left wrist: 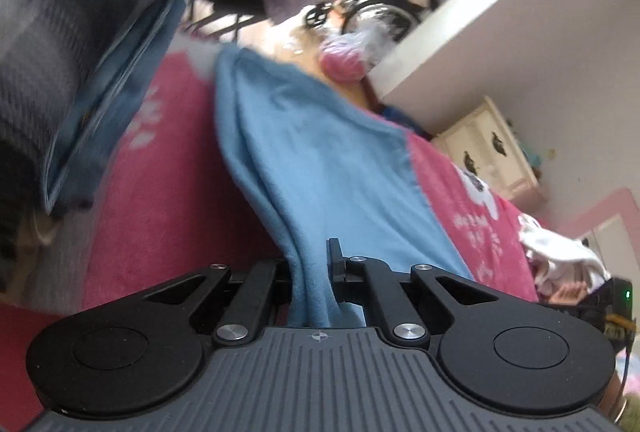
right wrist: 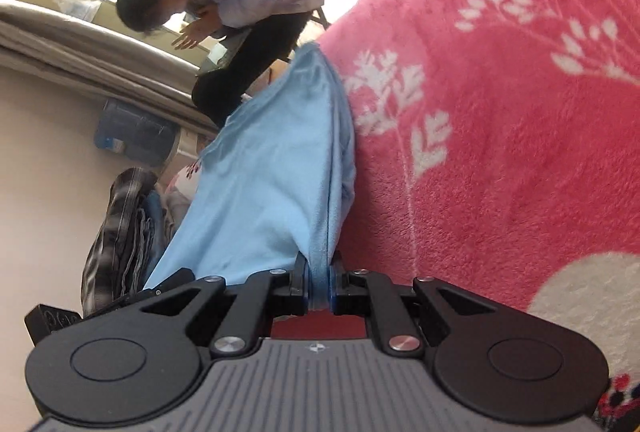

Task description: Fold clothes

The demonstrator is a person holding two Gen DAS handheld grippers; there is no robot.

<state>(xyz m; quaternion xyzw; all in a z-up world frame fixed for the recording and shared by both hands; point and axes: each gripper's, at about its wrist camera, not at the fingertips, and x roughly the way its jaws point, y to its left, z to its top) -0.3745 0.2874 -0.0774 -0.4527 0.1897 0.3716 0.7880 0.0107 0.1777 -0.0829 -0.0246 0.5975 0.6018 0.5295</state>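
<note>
So you've got the soft light-blue fleece garment (left wrist: 320, 152) pinched at two spots: your left gripper (left wrist: 316, 272) is clamped tight on a bunched edge of it, and your right gripper (right wrist: 319, 284) has its jaws squeezed on a rolled hem, blue cloth sandwiched right between the pads. Neither one is empty.

Blue cloth runs straight forward from both sets of tongs, away from you, draping down onto the fluffy pink blanket with white leaf print (right wrist: 500, 112) that covers the bed. From the left wrist view its long axis stretches ahead and a bit to the right; from the right wrist view it fans forward and leftward. So the body of it looks slung between your two hands, and neither hand seems any nearer to it.

My guess for the fold: carry both held corners forward along that axis together. The stack of dark plaid and denim clothes (right wrist: 124, 232) sits off to the side, clear of it.
</note>
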